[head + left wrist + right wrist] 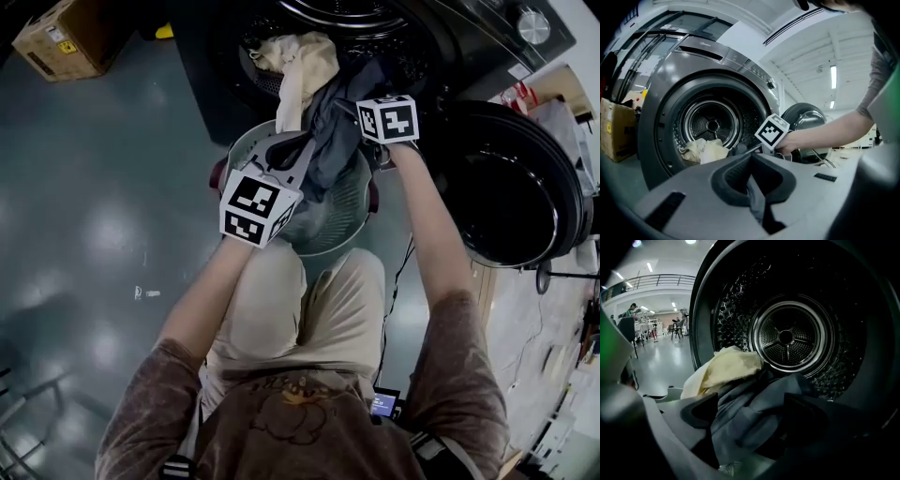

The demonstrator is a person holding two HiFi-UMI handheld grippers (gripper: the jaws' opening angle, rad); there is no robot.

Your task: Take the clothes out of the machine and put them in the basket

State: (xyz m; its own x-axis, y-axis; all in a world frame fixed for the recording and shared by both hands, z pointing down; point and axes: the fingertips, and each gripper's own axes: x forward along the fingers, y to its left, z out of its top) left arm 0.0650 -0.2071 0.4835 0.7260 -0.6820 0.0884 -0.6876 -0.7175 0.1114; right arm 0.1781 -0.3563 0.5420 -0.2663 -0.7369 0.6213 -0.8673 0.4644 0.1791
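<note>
Head view, steeply down: round grey laundry basket on the floor, near side against the person's legs, far side just beside the open front-loading washing machine, with its door swung out to the right. Cream garment spilling from the opening and hanging over the basket's far rim. Dark grey garment draped from the machine's lip down into the basket. Left gripper over the basket's left side, closed on a fold of that dark cloth. Right gripper to the right, near the machine's mouth, angled down onto the same garment. Cardboard box far left.

Left gripper view: pads pressed together, a strip of dark grey fabric pinched between them and trailing down. Beyond, the steel drum, cream cloth at its lip, and the right gripper's marker cube to the right.

Right gripper view: jaws wide apart, a bunched mound of dark grey cloth lying between them but not squeezed. Cream garment just behind on the left, touching the grey one. Back wall of the drum far behind.

Likely trouble from here: closing on a top fold only and losing it on the lift; catching the cream garment's edge as well and dragging it past the rim onto the floor; pulling with any cloth lodged at the lip, snagging it or tipping the basket.
</note>
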